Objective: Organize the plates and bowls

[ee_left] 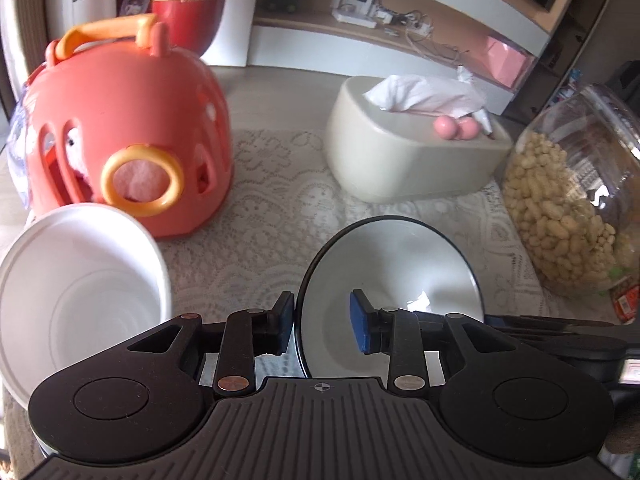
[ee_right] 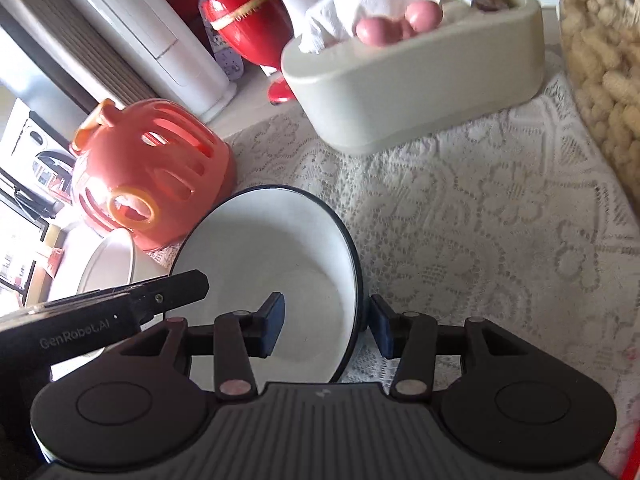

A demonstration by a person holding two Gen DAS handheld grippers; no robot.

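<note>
A white bowl with a dark rim point(ee_left: 394, 268) sits on the lace cloth, also seen in the right wrist view point(ee_right: 276, 252). My left gripper point(ee_left: 322, 320) is open, its fingers straddling the bowl's left rim, one pad inside, one outside. My right gripper point(ee_right: 326, 326) is open and straddles the bowl's right rim the same way. A plain white bowl point(ee_left: 76, 296) stands to the left, also in the right wrist view point(ee_right: 112, 264), ungripped.
An orange pig-shaped basket point(ee_left: 128, 136) stands behind the white bowl. A beige tissue box point(ee_left: 408, 148) is at the back. A glass jar of puffed snacks point(ee_left: 576, 208) stands at the right. The lace cloth point(ee_right: 480, 232) covers the table.
</note>
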